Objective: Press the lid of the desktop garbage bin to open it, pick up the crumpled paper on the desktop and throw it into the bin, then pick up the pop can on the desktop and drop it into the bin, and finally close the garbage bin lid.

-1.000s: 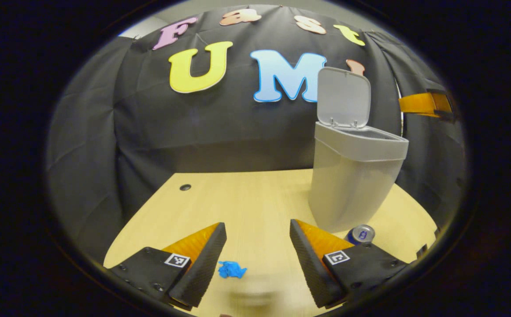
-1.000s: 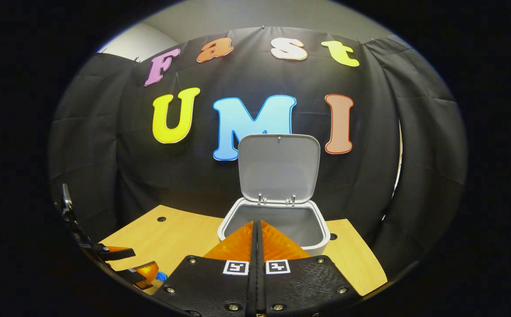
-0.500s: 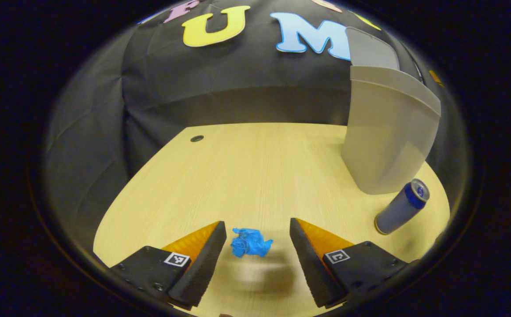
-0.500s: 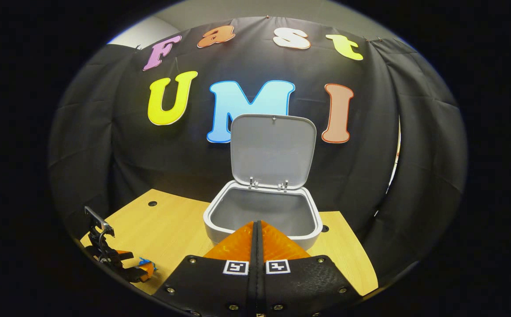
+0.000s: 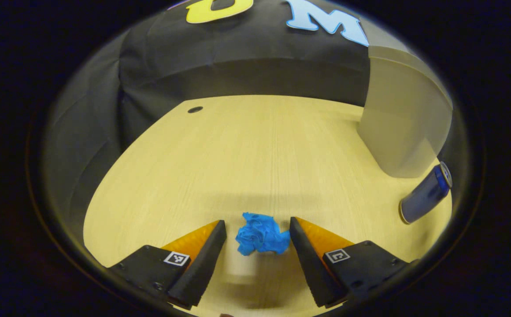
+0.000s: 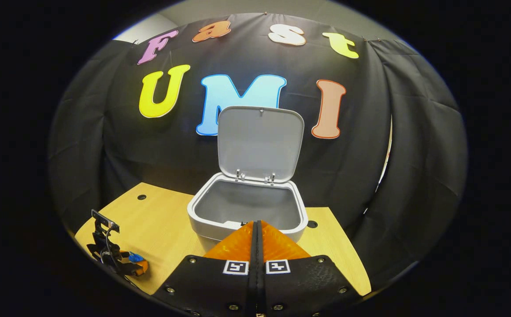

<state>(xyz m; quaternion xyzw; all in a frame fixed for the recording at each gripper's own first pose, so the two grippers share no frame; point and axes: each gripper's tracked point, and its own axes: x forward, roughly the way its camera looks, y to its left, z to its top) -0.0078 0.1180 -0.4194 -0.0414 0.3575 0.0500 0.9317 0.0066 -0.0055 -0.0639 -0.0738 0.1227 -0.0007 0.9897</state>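
Between my spread left gripper's (image 5: 257,235) fingers sits the crumpled blue paper ball (image 5: 262,234), framed for pinching; my right gripper (image 6: 257,240) stays clenched, empty.

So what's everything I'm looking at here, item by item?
paper: one, blue, crumpled, on the table between the left tongs' fingers
can: one, blue, on the table beside the bin
bin: one, light grey, at the back of the table
lid: one, grey, standing open
table: one, pale wood
left tongs: open, around the paper
right tongs: shut, in front of the bin
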